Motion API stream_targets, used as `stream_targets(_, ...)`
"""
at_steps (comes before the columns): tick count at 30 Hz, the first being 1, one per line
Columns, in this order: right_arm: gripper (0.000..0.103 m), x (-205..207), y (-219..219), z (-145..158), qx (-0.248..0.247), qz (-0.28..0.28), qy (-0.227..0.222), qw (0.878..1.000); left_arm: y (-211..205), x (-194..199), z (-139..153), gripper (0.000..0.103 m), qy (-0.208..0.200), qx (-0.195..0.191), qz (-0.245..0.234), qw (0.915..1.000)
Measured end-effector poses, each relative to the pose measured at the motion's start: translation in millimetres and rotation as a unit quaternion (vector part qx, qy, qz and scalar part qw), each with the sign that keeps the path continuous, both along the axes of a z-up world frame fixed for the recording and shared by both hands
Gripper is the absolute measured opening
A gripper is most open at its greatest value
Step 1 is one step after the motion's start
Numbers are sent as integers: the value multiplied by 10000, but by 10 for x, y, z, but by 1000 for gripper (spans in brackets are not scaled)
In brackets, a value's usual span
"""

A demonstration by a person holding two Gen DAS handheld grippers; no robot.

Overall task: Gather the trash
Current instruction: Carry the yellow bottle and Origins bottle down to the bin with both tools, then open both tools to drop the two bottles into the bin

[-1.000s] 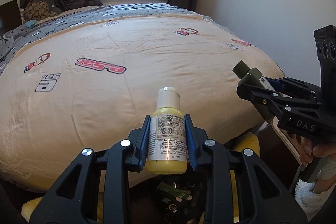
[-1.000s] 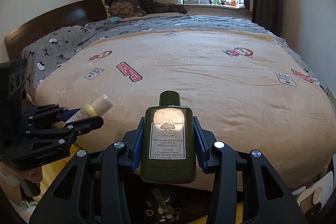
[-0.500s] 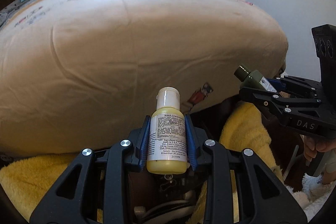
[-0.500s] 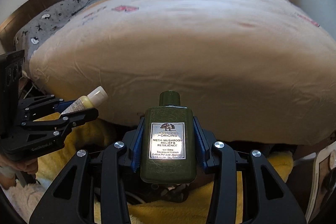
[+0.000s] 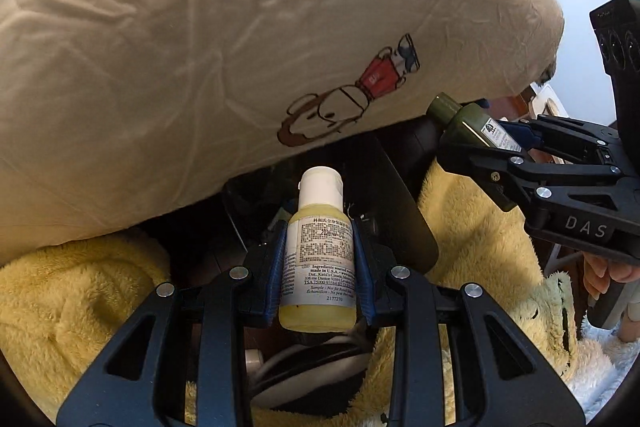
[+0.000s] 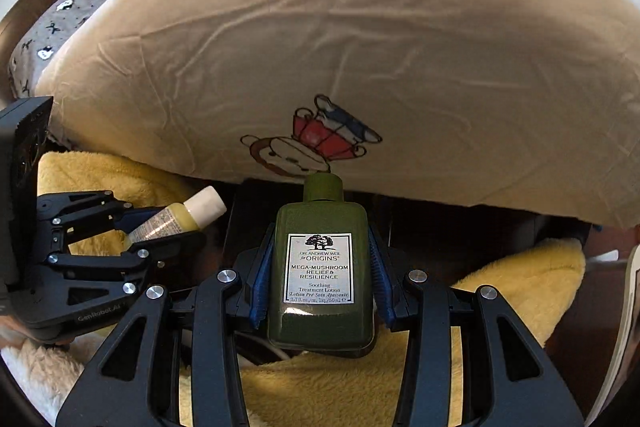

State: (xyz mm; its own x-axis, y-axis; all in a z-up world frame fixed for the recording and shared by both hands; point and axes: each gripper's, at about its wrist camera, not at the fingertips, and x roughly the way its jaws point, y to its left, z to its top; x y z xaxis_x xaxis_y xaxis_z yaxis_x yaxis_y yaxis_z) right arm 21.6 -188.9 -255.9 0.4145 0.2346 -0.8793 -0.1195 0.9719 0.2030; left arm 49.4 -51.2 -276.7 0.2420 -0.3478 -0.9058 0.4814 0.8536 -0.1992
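Note:
My left gripper [image 5: 318, 269] is shut on a small yellow bottle [image 5: 318, 279] with a white cap and printed label, held upright. It also shows in the right wrist view [image 6: 172, 223] at the left. My right gripper [image 6: 320, 279] is shut on a dark green Origins lotion bottle [image 6: 320, 275]. That green bottle also shows in the left wrist view [image 5: 468, 119] at the right. Both bottles hang over a dark opening [image 5: 256, 219] below the bed's edge, with dark items inside that I cannot make out.
A beige duvet with a monkey print [image 5: 352, 99] overhangs just above and ahead. Yellow fluffy fabric [image 5: 68, 303] lies on both sides of the dark opening and also shows in the right wrist view [image 6: 532, 279]. White cables [image 5: 304, 359] lie under the left gripper.
Both grippers have tilted and moved down from the bed top to below the duvet's edge, over the dark opening. Both bottles stay gripped.

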Motion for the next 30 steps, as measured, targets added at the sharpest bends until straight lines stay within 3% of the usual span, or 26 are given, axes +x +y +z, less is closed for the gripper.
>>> stream_targets(6,44,8,-9,16,-11,-127,29,9999,-53,-4,-43,29,58,49,-18,10000)
stream_targets(8,60,39,2,42,-79,-217,-15,9997,-55,17,-24,30,19,39,34,10000)
stream_targets(10,69,69,-38,64,-159,-302,-99,9994,-20,26,32,34,-51,2,124,9999)
stream_targets(12,70,69,-52,127,-183,-325,-188,9991,14,29,91,44,-134,-26,199,9997)
stream_targets(16,85,63,-92,310,-367,-390,-438,9976,59,34,257,64,-337,-66,326,9989)
stream_targets(18,95,54,-124,447,-471,-432,-614,9961,96,41,388,84,-489,-104,440,9978)
stream_targets(20,98,44,-121,576,-607,-463,-794,9939,122,38,529,92,-636,-152,570,9962)
stream_targets(25,99,19,-122,865,-893,-573,-1153,9876,188,32,941,95,-1082,-71,738,9914)
stream_targets(30,99,6,-191,1247,-912,-826,-1556,9801,219,-45,1433,95,-1813,60,917,9791)
